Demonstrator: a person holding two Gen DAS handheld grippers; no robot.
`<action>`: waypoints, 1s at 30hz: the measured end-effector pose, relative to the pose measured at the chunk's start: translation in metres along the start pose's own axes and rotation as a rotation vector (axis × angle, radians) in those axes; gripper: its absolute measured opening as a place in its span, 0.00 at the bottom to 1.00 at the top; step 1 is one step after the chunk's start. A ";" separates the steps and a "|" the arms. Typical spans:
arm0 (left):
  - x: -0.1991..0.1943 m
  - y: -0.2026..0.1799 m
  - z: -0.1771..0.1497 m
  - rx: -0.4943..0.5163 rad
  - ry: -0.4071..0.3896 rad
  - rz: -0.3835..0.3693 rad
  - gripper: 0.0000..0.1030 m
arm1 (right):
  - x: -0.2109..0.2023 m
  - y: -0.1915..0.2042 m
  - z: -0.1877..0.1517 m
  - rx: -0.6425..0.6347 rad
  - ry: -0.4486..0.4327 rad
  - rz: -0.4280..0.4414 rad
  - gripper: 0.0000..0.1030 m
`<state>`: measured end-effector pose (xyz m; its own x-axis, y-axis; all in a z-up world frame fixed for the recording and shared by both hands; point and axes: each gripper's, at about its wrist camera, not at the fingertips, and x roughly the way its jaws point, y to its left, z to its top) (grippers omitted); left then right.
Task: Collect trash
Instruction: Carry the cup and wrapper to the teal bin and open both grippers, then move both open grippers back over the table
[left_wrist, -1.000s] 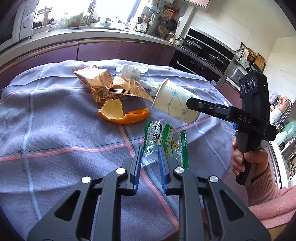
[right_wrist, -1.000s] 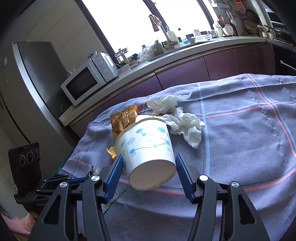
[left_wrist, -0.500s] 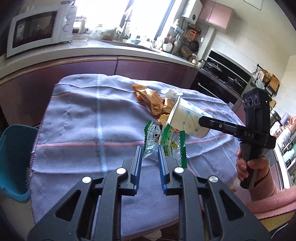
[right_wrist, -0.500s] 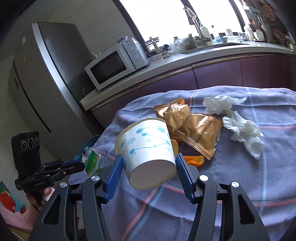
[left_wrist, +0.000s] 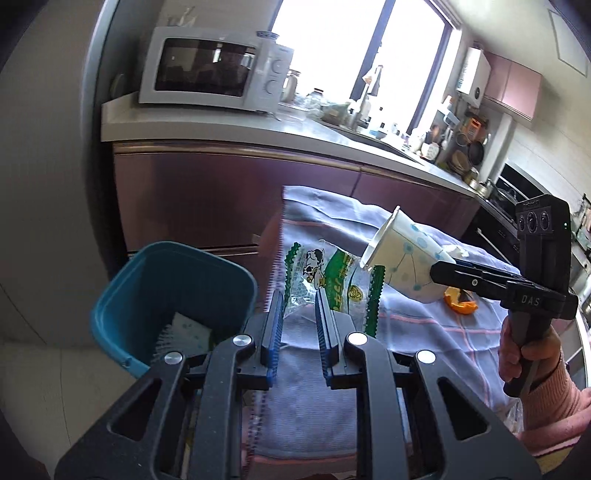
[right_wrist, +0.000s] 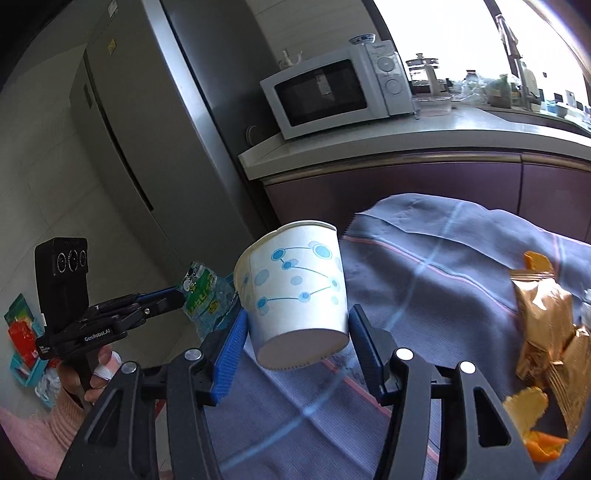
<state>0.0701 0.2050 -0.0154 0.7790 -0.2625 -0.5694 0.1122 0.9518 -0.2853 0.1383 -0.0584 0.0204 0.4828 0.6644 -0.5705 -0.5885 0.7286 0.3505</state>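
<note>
My left gripper (left_wrist: 298, 314) is shut on a clear green-edged plastic wrapper (left_wrist: 328, 280) and holds it in the air past the table's left edge, just right of a blue trash bin (left_wrist: 173, 295). My right gripper (right_wrist: 295, 332) is shut on a white paper cup with blue dots (right_wrist: 295, 291), tilted on its side above the table's left end. The cup (left_wrist: 406, 262) and wrapper (right_wrist: 203, 295) each show in the other view. Gold snack wrappers (right_wrist: 546, 332) and orange peel (right_wrist: 532, 424) lie on the blue cloth (right_wrist: 443, 266).
The bin holds some white and blue trash (left_wrist: 184, 332). A purple counter (left_wrist: 229, 199) with a microwave (left_wrist: 214, 70) stands behind the table. A grey fridge (right_wrist: 147, 147) stands to the left. Packets (right_wrist: 22, 343) lie on the floor.
Both grippers have swung left with their loads, from over the middle of the table to its left end. The blue bin has come into full view beside the left gripper.
</note>
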 end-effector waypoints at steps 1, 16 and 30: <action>-0.002 0.011 0.001 -0.014 -0.002 0.019 0.17 | 0.008 0.005 0.003 -0.010 0.010 0.011 0.52; 0.022 0.113 -0.002 -0.141 0.047 0.182 0.16 | 0.123 0.053 0.031 -0.120 0.188 0.033 0.45; 0.058 0.109 -0.012 -0.146 0.082 0.202 0.20 | 0.148 0.053 0.021 -0.116 0.250 0.024 0.45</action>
<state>0.1198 0.2916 -0.0884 0.7233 -0.0868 -0.6850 -0.1357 0.9549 -0.2642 0.1926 0.0816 -0.0297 0.3014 0.6094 -0.7334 -0.6751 0.6795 0.2872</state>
